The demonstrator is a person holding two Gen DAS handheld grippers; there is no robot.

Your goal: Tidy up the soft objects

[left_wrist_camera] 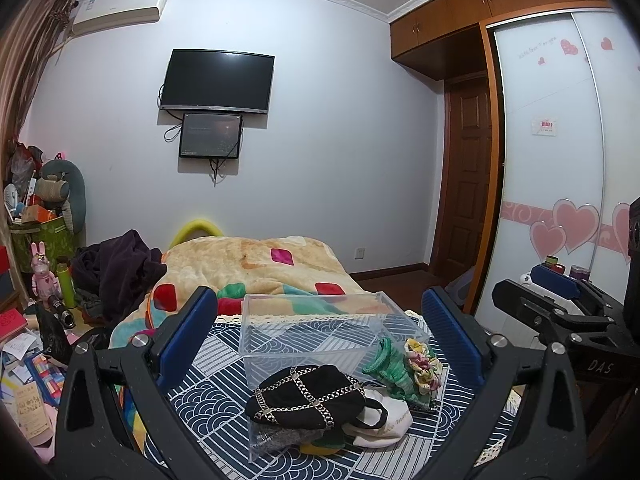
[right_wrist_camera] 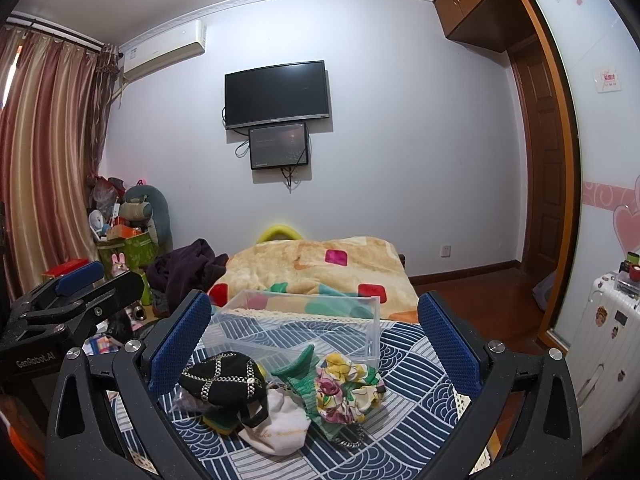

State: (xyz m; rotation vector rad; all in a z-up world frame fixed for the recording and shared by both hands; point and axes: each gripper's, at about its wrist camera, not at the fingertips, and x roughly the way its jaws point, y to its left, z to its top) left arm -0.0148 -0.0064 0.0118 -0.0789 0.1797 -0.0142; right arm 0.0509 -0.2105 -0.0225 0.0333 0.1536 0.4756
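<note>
Both the left gripper and the right gripper were spread wide, holding nothing. The black chain bag lay just ahead, toward the right gripper's left finger, before the clear box.

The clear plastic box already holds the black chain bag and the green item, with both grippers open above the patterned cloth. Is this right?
Not quite. The clear plastic box is empty: the right wrist view shows the black chain bag and the green item lying on the patterned cloth before it. Both grippers are open.
</note>
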